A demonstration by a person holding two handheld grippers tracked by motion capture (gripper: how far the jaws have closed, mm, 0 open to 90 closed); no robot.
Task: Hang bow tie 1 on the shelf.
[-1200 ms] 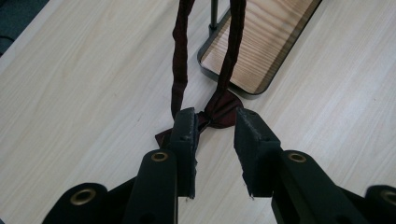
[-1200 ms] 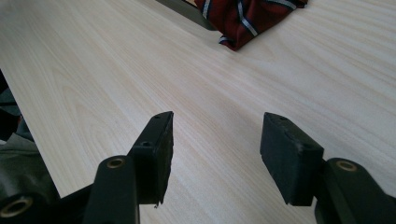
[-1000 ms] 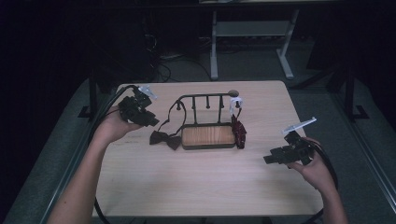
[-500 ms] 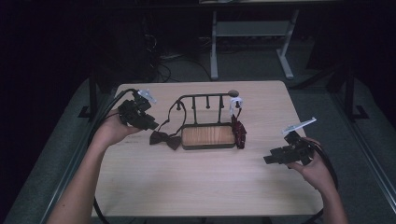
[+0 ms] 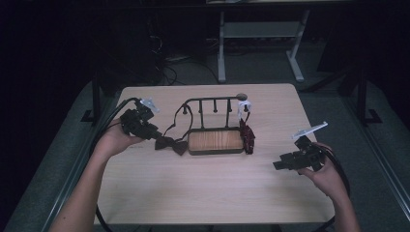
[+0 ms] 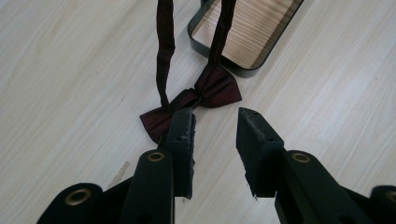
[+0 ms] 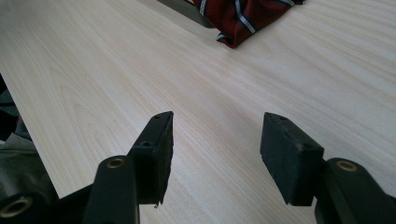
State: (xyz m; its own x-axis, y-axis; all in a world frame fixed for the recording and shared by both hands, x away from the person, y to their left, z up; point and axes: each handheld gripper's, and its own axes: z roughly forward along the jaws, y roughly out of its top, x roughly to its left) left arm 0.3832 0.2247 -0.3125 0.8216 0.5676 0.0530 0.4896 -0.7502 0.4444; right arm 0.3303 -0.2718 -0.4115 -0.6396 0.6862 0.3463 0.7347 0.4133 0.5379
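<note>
Left tool (image 6: 215, 122) part open, nothing gripped, tips just short of the maroon bow tie (image 6: 191, 105) lying flat on the worktop (image 5: 203, 193) straight ahead, long axis across the jaws. Its strap (image 6: 164, 51) runs on to the stand (image 5: 215, 140). Right tool (image 5: 283, 164) gapes empty, well away, so left's nearer.

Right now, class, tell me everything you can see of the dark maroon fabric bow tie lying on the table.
The dark maroon fabric bow tie lies flat on the pale wooden table, left of the black rack's wood-lined tray. It has two wings pinched at a centre knot, satiny in look. Its narrow strap runs up in a loop to the rack's rail. The left gripper, jaws apart, points at it, one jaw overlapping a wing; contact is unclear.
</note>
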